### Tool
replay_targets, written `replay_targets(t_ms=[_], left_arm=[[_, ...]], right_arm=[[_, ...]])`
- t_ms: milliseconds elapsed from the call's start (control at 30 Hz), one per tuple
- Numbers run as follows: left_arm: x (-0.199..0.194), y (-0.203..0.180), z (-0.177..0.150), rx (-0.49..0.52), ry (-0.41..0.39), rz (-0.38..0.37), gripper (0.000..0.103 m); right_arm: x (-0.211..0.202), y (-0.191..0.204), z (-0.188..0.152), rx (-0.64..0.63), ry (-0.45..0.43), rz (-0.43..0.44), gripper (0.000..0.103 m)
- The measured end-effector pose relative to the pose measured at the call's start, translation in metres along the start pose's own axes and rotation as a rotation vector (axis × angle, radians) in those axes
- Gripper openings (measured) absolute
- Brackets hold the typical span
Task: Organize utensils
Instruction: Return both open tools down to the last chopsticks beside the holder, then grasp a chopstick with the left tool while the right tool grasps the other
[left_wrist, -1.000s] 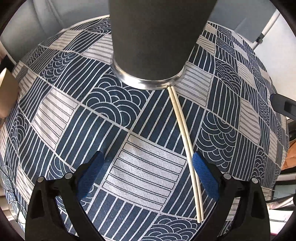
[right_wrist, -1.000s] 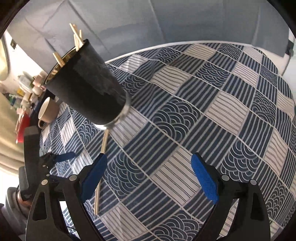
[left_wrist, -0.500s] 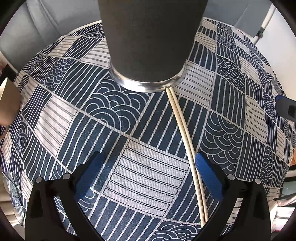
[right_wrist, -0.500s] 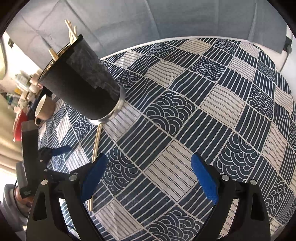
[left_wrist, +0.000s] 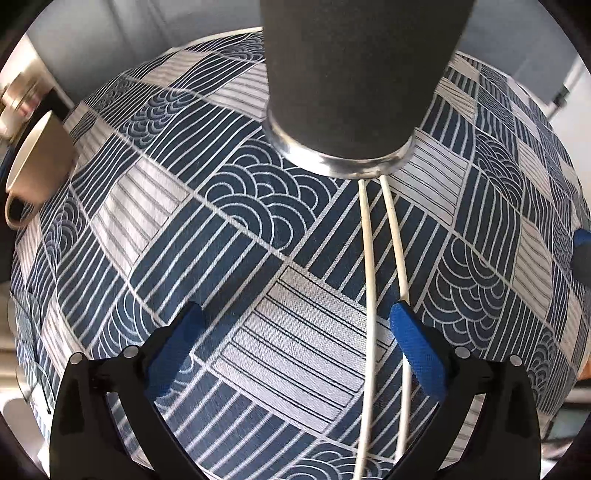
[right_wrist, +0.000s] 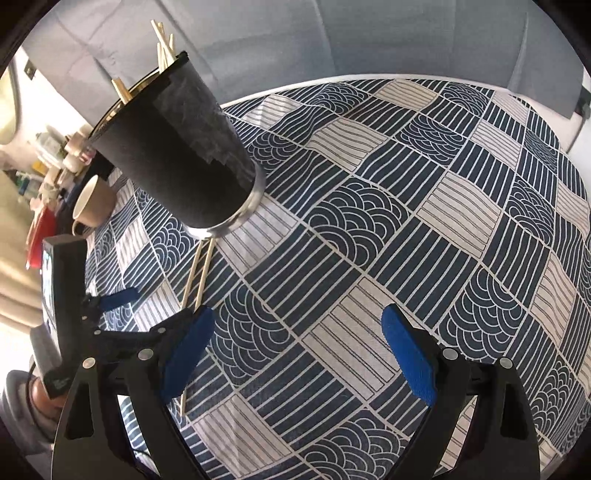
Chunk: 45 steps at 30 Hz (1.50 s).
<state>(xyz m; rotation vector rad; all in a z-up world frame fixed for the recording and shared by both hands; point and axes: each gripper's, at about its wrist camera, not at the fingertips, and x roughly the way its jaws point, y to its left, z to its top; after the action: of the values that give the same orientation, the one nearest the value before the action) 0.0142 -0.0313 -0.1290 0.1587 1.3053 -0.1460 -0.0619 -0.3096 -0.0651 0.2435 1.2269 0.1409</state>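
A dark tumbler with a metal base (left_wrist: 354, 85) stands on the blue patterned tablecloth (left_wrist: 207, 221). In the right wrist view the tumbler (right_wrist: 177, 147) holds several wooden chopsticks (right_wrist: 162, 44). Two pale chopsticks (left_wrist: 369, 277) lie on the cloth, running from the tumbler's base toward me, slightly apart. My left gripper (left_wrist: 295, 343) is open just above them; its right finger (left_wrist: 413, 347) sits over the outer stick. My right gripper (right_wrist: 295, 350) is open and empty over bare cloth, to the right of the two chopsticks (right_wrist: 195, 280) and of the left gripper (right_wrist: 110, 306).
A cream mug (left_wrist: 37, 166) stands at the left edge of the table, also in the right wrist view (right_wrist: 92, 203). Cluttered shelves (right_wrist: 55, 147) lie beyond it. A grey sofa back (right_wrist: 332, 37) runs behind the table's far edge.
The two chopsticks, lying together before, now lie spread apart. My left gripper has shifted right and closer toward them. The right gripper has drawn back a little.
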Motion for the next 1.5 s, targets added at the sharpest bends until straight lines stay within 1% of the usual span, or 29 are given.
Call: replay_targets(t_ms=[167, 200, 233, 267, 300, 367, 400, 467, 500, 567, 600, 667, 733, 767, 800, 933, 967, 1033, 1067, 1100, 1133, 1167, 1200, 1267, 1300, 1400, 1500], left_arm=[[0.004, -0.001, -0.003, 0.041, 0.010, -0.012, 0.098], [0.003, 0.001, -0.006, 0.049, 0.009, -0.017, 0.096], [0.002, 0.002, -0.007, 0.056, 0.007, -0.020, 0.090], [-0.002, 0.006, -0.011, 0.062, 0.003, -0.021, 0.081], [-0.004, 0.009, -0.013, 0.067, -0.002, -0.023, 0.076], [-0.008, 0.013, -0.016, 0.076, -0.011, -0.027, 0.052], [-0.009, 0.017, -0.017, 0.079, -0.012, -0.030, 0.046], [-0.013, 0.030, -0.018, 0.063, -0.003, -0.037, 0.009], [-0.014, 0.038, -0.018, 0.047, 0.011, -0.052, 0.006], [-0.017, 0.055, -0.019, 0.029, 0.019, -0.077, 0.005], [-0.018, 0.058, -0.020, 0.024, 0.024, -0.086, 0.005], [-0.019, 0.064, -0.024, 0.012, 0.032, -0.092, 0.005], [-0.022, 0.072, -0.026, 0.017, 0.035, -0.086, 0.005], [-0.022, 0.074, -0.026, 0.016, 0.036, -0.086, 0.005], [-0.023, 0.076, -0.026, 0.011, 0.038, -0.089, 0.005], [-0.024, 0.084, -0.030, 0.007, 0.041, -0.096, 0.005], [-0.024, 0.084, -0.030, 0.009, 0.040, -0.097, 0.005], [-0.024, 0.083, -0.029, 0.013, 0.039, -0.097, 0.005], [-0.024, 0.082, -0.028, 0.017, 0.037, -0.096, 0.005], [-0.023, 0.081, -0.027, 0.020, 0.037, -0.093, 0.005], [-0.025, 0.084, -0.029, 0.019, 0.036, -0.095, 0.005], [-0.025, 0.084, -0.029, 0.018, 0.037, -0.099, 0.005], [-0.026, 0.085, -0.029, 0.018, 0.036, -0.102, 0.005], [-0.027, 0.087, -0.031, 0.021, 0.039, -0.110, 0.005], [-0.027, 0.087, -0.031, 0.020, 0.041, -0.115, 0.005], [-0.026, 0.087, -0.028, 0.013, 0.055, -0.128, 0.005], [-0.024, 0.091, -0.025, -0.003, 0.088, -0.154, 0.004]], right_arm=[[0.001, 0.004, -0.001, -0.003, 0.001, 0.006, 0.088], [0.002, 0.005, -0.001, -0.007, 0.007, -0.002, 0.088], [0.005, 0.007, 0.000, -0.011, 0.019, -0.019, 0.088], [0.007, 0.007, 0.000, -0.012, 0.025, -0.025, 0.088], [0.009, 0.008, 0.000, -0.011, 0.029, -0.023, 0.088], [0.012, 0.012, 0.001, -0.008, 0.041, -0.024, 0.088], [0.015, 0.016, 0.002, -0.007, 0.051, -0.027, 0.088], [0.021, 0.026, 0.003, -0.015, 0.075, -0.030, 0.088], [0.025, 0.034, 0.003, -0.024, 0.093, -0.032, 0.088], [0.033, 0.049, 0.003, -0.039, 0.122, -0.028, 0.087], [0.037, 0.059, 0.003, -0.049, 0.137, -0.023, 0.087], [0.045, 0.077, 0.003, -0.073, 0.155, -0.027, 0.086], [0.056, 0.092, 0.003, -0.099, 0.180, -0.044, 0.083], [0.062, 0.098, 0.002, -0.108, 0.200, -0.051, 0.075], [0.067, 0.100, 0.002, -0.109, 0.216, -0.059, 0.069], [0.086, 0.106, -0.004, -0.104, 0.278, -0.113, 0.066], [0.085, 0.109, -0.006, -0.120, 0.263, -0.126, 0.065], [0.086, 0.118, -0.012, -0.184, 0.255, -0.183, 0.064], [0.086, 0.122, -0.015, -0.212, 0.245, -0.206, 0.058], [0.083, 0.126, -0.018, -0.234, 0.225, -0.195, 0.049], [0.080, 0.127, -0.020, -0.232, 0.220, -0.195, 0.044], [0.078, 0.126, -0.021, -0.229, 0.216, -0.194, 0.026], [0.076, 0.124, -0.022, -0.229, 0.216, -0.194, 0.010], [0.071, 0.114, -0.023, -0.218, 0.214, -0.178, 0.005], [0.069, 0.106, -0.023, -0.191, 0.219, -0.162, 0.005], [0.059, 0.084, -0.026, -0.120, 0.243, -0.118, 0.004], [0.048, 0.065, -0.031, -0.079, 0.248, -0.101, 0.004]])
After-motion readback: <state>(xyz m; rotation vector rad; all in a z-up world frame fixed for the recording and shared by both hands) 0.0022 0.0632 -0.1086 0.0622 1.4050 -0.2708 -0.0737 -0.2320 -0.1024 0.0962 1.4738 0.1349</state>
